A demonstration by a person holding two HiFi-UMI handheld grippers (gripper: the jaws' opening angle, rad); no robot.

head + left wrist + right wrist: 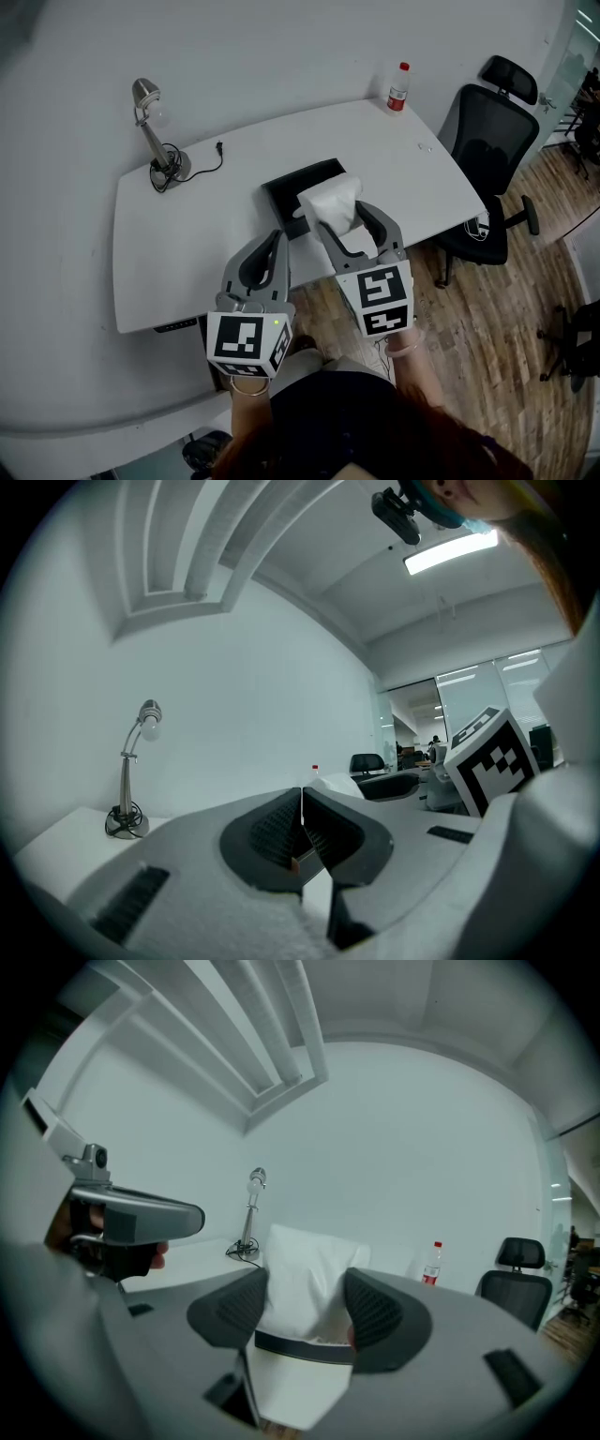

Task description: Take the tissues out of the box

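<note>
**Slipping and shedding are the main risks with the tissues in one grip**

The right gripper (339, 217) has its jaws set wide and clamped on a thick white wad of tissues (330, 199). The wad stands up over the near right part of the black box (286, 187). I cannot tell whether the bottom of the wad has cleared the box rim. The left gripper (278, 242) sits just beside it on the near side, jaws together and holding nothing.

The wad is soft and layered, so the pads probably grip only the outer sheets. A quick pull could let inner sheets slide out and drop back into the box or over the edge of the surface (187, 244). If lower sheets catch on the rim, the light box may drag along or tip, since nothing pins it down. The free left gripper could steady it.

Little else stands in the way. A desk lamp (150, 122) and its cable (202, 167) sit well apart at the far left. A bottle (398, 87) stands at the far right corner. An office chair (487, 150) is off the surface to the right.
</note>
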